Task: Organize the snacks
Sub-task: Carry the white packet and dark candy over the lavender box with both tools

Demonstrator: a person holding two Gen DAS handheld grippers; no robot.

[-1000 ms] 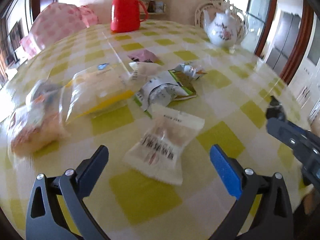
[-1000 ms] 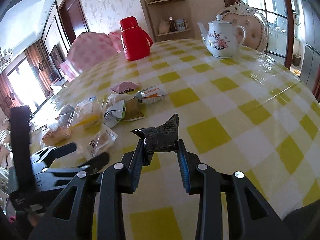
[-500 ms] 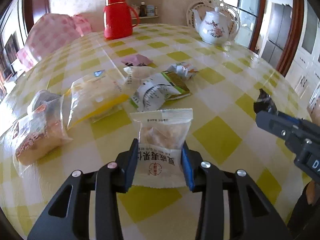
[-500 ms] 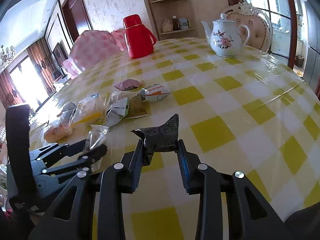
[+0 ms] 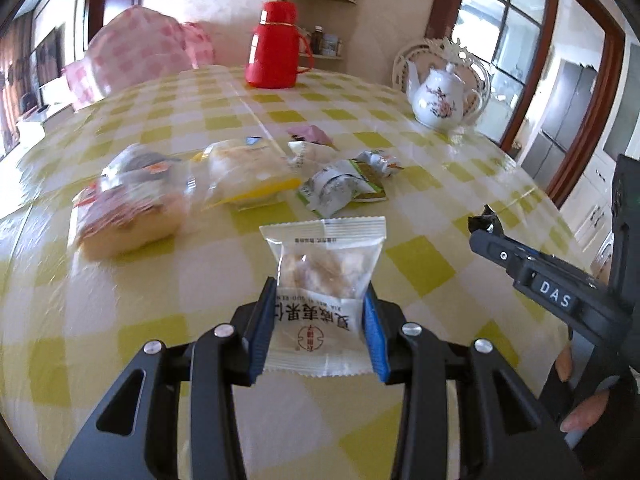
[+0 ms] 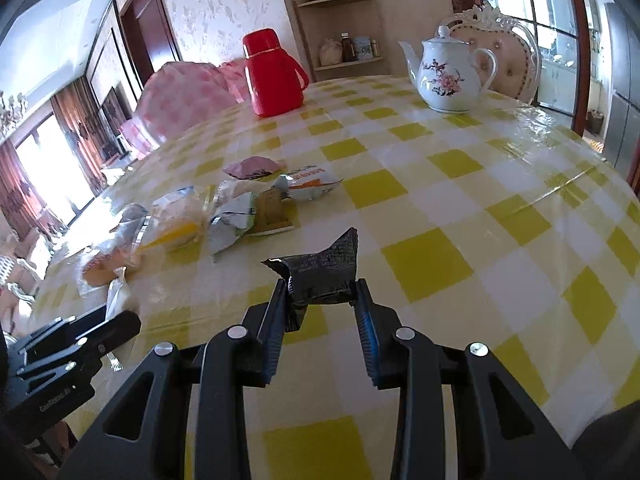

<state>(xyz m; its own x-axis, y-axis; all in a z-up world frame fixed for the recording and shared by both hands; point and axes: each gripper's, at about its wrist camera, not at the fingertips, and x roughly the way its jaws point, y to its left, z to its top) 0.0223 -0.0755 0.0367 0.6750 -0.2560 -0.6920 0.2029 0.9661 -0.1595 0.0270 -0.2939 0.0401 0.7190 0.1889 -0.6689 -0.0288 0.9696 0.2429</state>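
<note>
My left gripper (image 5: pixel 318 312) is shut on a clear-and-white snack packet (image 5: pixel 324 276) with red print and holds it above the yellow checked tablecloth (image 5: pixel 120 320). My right gripper (image 6: pixel 322 300) is shut on a small black snack packet (image 6: pixel 320 272), also off the cloth; it shows at the right of the left wrist view (image 5: pixel 486 224). Several more snacks lie in a loose pile: a bread bag (image 5: pixel 128 208), a yellow-banded bag (image 5: pixel 244 176), a green-and-white wrapper (image 5: pixel 340 188) and a pink packet (image 6: pixel 250 168).
A red thermos jug (image 5: pixel 276 52) stands at the far side and a white flowered teapot (image 6: pixel 450 76) at the far right. Chairs ring the round table; its edge curves close on the right and near side.
My left gripper closed on the white packet and lifted it off the cloth, pulling back from the pile. My right gripper kept its hold on the black packet and barely moved.
</note>
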